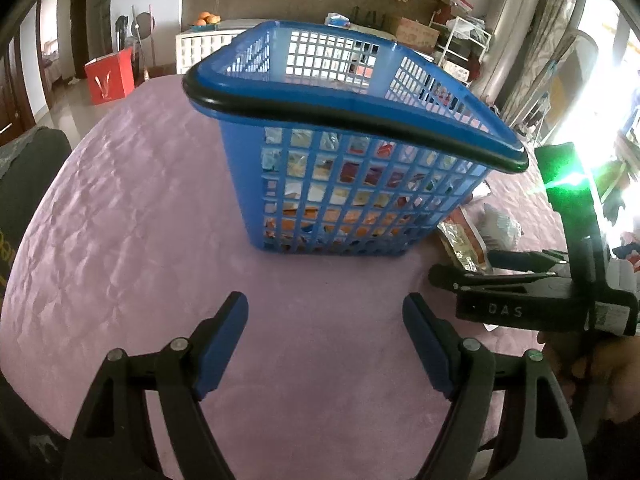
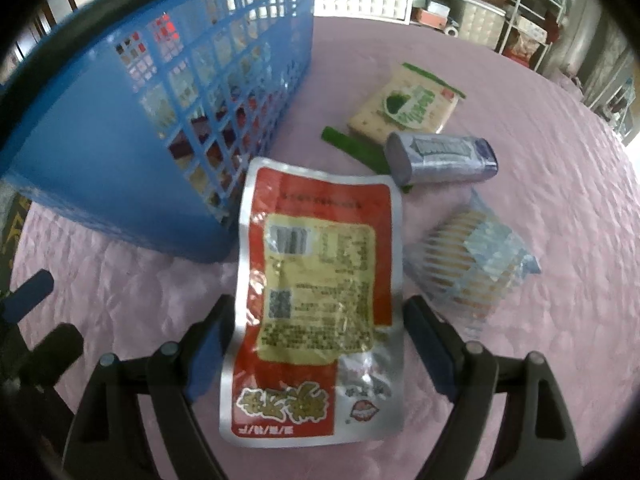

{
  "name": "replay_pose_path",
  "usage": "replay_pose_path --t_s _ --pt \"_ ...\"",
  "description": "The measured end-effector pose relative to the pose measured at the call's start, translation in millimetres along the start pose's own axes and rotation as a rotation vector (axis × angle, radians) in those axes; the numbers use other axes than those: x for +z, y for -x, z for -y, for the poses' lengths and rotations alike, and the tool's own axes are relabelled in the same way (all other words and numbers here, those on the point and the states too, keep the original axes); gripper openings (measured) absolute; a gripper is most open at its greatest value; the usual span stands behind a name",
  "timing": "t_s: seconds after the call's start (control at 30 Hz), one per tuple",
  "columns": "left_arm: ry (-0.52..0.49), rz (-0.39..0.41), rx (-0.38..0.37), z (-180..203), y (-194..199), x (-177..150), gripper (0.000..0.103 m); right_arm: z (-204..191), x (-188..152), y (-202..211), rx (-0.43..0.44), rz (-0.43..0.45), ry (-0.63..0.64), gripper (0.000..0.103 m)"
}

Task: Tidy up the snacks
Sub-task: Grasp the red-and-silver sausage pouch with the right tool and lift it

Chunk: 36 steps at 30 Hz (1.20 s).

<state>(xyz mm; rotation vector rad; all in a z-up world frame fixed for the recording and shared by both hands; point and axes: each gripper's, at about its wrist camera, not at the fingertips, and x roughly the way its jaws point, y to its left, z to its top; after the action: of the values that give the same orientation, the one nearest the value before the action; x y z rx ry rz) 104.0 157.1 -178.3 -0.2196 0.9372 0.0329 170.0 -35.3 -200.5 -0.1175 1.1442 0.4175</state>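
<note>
The basket (image 2: pixel 120 128) stands on the pink cloth (image 1: pixel 120 208), snacks showing through its mesh. Just right of the basket lies the red pouch (image 2: pixel 316 300), flat, its near half between the spread fingers of the right claw (image 2: pixel 318 344), which grips nothing. Farther right of the basket lie a green cracker pack (image 2: pixel 408 106), a grey tin (image 2: pixel 440 158) and a clear biscuit pack (image 2: pixel 468 256). Before the basket, the left claw (image 1: pixel 325 348) hovers wide and empty.
</note>
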Motion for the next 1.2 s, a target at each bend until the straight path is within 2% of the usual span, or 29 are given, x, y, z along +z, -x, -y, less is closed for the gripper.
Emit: replay_pose_path --t_s 0.07,0.13,0.2,0.53,0.83,1.2 --pt "-0.013 0.004 -0.001 2.5 0.9 -0.2 0.078 2.8 4.1 -1.3 0.016 0.01 -0.003 0.08" --pt "-0.019 0.006 -0.002 3.8 1.5 -1.4 0.078 9.9 3.5 1.4 0.032 0.024 -0.011 0.067" --pt "-0.018 0.004 -0.005 1.9 0.9 -1.8 0.078 16.1 -1.7 5.8 0.066 0.028 0.007 0.064" --pt "-0.018 -0.003 -0.02 10.6 -4.7 -4.2 0.078 -8.6 -22.7 9.0 0.035 0.002 0.176 0.061" --pt "-0.017 -0.018 -0.038 19.4 -6.5 -7.0 0.078 8.9 -19.3 5.5 0.092 -0.016 0.146 0.06" --pt "-0.016 -0.013 -0.044 23.7 -4.3 -10.0 0.078 -0.9 -17.0 12.2 0.062 -0.022 0.178 0.058"
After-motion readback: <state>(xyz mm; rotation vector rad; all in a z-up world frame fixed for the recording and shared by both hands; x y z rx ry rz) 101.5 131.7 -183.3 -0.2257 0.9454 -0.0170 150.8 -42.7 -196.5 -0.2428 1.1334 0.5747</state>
